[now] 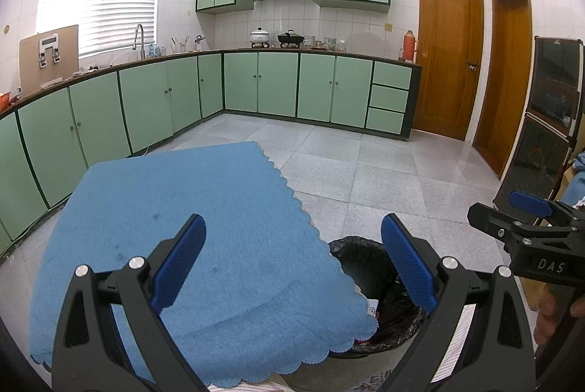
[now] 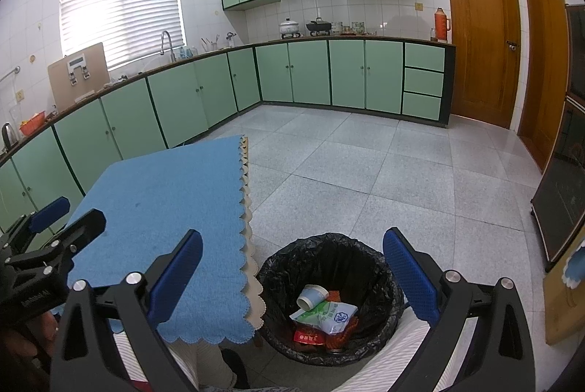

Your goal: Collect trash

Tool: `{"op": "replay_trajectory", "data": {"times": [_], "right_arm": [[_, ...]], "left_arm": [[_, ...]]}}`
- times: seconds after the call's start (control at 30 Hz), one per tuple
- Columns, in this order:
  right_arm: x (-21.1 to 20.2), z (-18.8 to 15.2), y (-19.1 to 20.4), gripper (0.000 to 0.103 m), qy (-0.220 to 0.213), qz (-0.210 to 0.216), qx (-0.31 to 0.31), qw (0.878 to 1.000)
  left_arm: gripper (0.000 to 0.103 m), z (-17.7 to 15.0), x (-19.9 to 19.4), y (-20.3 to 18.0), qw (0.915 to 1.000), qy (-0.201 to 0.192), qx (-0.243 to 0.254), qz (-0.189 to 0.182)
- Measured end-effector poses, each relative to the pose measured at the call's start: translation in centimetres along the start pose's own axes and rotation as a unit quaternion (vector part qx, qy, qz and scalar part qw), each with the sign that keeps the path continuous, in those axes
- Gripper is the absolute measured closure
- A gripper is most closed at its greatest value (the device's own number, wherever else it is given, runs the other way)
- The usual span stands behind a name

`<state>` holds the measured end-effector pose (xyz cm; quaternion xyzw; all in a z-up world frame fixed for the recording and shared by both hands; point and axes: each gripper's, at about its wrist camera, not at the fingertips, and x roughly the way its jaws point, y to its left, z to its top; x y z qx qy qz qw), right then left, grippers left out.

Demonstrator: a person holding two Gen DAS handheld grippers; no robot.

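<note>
Item: round trash bin lined with a black plastic bag [image 2: 329, 297]. It stands on the grey tiled floor [image 2: 347, 180], just beside the near corner of the desk. Contents seen from the right wrist view: a white paper cup [image 2: 310, 295] lying on its side, a white-and-green printed packet [image 2: 329, 315], a red wrapper [image 2: 309, 338] and some orange-red scraps.

Item: desk covered by a blue scalloped cloth [image 1: 190, 238]. No loose trash shows on the cloth in either view; only a few faint dark spots mark it.

Item: your right claw [image 2: 292, 276]. Blue-padded fingers spread wide, nothing between them, hanging over the bin mouth.

Item: your left claw [image 1: 294, 267]. Likewise wide apart and empty, held above the near edge of the cloth with the bin rim partly under its right finger.

Judgement: collection looks near its end, as the trash in view sits in the bin. To finish well, sweep both cameras over the cloth and the floor around the bin for missed pieces. When carrying anything, release only with the claw squarely over the liner, clear of the cloth's overhang.
</note>
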<state>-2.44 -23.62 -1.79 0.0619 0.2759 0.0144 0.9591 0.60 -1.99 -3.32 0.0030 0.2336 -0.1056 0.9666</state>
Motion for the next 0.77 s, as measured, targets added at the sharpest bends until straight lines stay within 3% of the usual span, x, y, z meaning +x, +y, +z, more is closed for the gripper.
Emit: {"op": "replay_trajectory", "data": {"times": [0.77], "right_arm": [[0.06, 0.10, -0.37, 0.006, 0.002, -0.002, 0.000, 1.000]], "left_arm": [[0.010, 0.19, -0.05, 0.09, 1.0000, 0.003, -0.002, 0.001]]}}
